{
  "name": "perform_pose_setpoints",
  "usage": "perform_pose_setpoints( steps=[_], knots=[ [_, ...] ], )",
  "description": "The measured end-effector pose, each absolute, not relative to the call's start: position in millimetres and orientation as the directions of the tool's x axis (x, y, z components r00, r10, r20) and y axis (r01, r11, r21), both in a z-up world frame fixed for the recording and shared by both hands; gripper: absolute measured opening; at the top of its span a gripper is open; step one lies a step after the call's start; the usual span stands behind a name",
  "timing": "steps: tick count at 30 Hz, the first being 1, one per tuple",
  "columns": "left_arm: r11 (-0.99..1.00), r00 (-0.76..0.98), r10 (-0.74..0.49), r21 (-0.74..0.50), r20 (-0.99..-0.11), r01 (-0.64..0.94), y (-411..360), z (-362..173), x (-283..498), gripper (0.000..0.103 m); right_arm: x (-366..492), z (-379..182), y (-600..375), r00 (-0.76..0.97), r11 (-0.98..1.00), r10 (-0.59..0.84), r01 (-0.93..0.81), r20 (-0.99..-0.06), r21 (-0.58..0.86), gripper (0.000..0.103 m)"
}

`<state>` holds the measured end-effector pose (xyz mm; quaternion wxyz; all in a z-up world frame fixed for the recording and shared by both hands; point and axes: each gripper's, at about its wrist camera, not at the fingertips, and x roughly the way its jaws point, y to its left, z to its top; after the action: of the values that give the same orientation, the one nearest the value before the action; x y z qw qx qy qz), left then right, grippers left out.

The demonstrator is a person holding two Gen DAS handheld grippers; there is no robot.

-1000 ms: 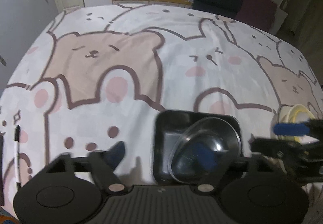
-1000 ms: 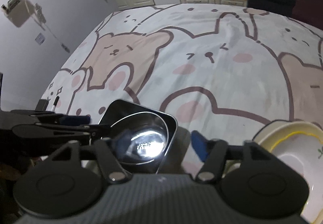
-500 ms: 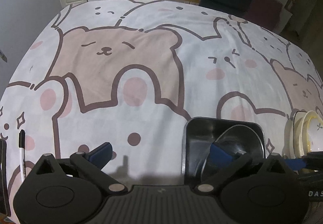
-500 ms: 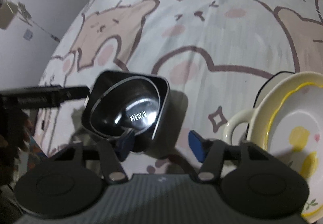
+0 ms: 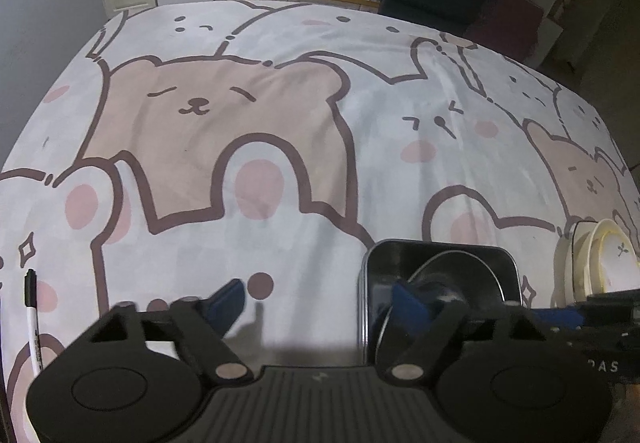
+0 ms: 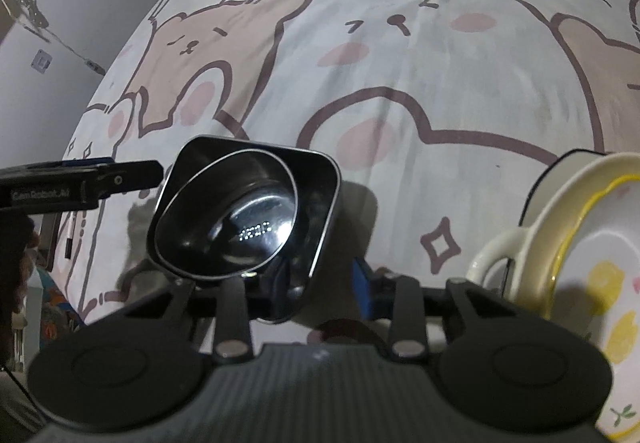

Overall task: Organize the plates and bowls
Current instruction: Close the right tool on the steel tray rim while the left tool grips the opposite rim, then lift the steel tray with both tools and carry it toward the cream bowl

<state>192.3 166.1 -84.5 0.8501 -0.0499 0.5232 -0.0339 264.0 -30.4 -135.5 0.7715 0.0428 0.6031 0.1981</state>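
Round bowl (image 6: 240,219) in square tray (image 6: 320,203), plate stack (image 6: 580,243) to its right.

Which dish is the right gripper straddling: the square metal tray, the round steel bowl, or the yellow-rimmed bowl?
The square metal tray: its near corner sits between the right gripper fingers. The round steel bowl sits inside it; the yellow-rimmed bowl stands apart, right.

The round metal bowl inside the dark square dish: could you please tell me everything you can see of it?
The round metal bowl looks like polished steel, shiny, with a thin bright rim and a light reflected in its bottom. It appears empty. It sits tilted inside the dark square dish, its near edge riding up over the dish's near wall. The right gripper, whose jaws have just been closing, straddles the near corner of the two; whether its pads press yet is unclear. Both rest on the bear-print cloth.
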Motion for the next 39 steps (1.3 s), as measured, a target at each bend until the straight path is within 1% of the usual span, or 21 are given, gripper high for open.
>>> perform_pose_setpoints(
  steps=[2,9,11,13,19,21,24,26,31,34,39],
  knots=[
    [0.992,0.441,-0.122,-0.128,-0.889,0.016,164.1,-86.1,193.5,0.064,265.5,-135.8,-29.7,0.196,0.919,0.358,-0.245,-0.913,0.308,0.036],
    [0.99,0.412,-0.139,-0.134,-0.901,0.04,156.8,-91.1,201.1,0.043,267.8,-133.3,-34.6,0.206,0.919,0.379,-0.199,-0.902,0.341,0.033],
    [0.99,0.395,-0.139,-0.129,-0.908,0.052,153.3,-93.2,202.5,0.032,268.7,-133.3,-36.5,0.206,0.918,0.385,-0.189,-0.9,0.349,0.032],
    [0.99,0.378,-0.141,-0.124,-0.915,0.069,149.7,-95.3,202.4,0.026,268.9,-133.5,-38.2,0.206,0.917,0.39,-0.179,-0.898,0.357,0.031],
    [0.99,0.349,-0.139,-0.118,-0.927,0.083,146.3,-99.9,200.4,0.018,270.4,-135.7,-44.3,0.194,0.909,0.413,-0.146,-0.89,0.39,0.023],
    [0.989,0.344,-0.139,-0.116,-0.929,0.088,144.9,-100.7,199.9,0.016,270.2,-136.7,-43.6,0.194,0.909,0.415,-0.13,-0.889,0.396,0.018],
    [0.989,0.334,-0.136,-0.109,-0.933,0.097,141.9,-102.1,199.9,0.012,270.7,-137.2,-42.6,0.2,0.902,0.431,-0.12,-0.88,0.414,0.014],
    [0.989,0.324,-0.138,-0.112,-0.936,0.097,140.8,-104.1,200.0,0.009,270.2,-136.6,-41.2,0.211,0.903,0.429,-0.121,-0.878,0.412,0.013],
    [0.99,0.303,-0.133,-0.11,-0.944,0.092,138.8,-109.0,200.8,0.009,268.8,-138.3,-38.2,0.22,0.91,0.413,-0.128,-0.884,0.394,0.01],
    [0.988,0.299,-0.148,-0.129,-0.943,0.083,139.9,-110.0,201.2,0.005,269.2,-140.1,-37.1,0.219,0.913,0.407,-0.128,-0.887,0.388,0.008],
    [0.988,0.299,-0.154,-0.139,-0.942,0.072,141.3,-110.6,201.0,0.005,268.6,-140.5,-34.1,0.227,0.917,0.396,-0.14,-0.89,0.373,0.008]
  ],
)
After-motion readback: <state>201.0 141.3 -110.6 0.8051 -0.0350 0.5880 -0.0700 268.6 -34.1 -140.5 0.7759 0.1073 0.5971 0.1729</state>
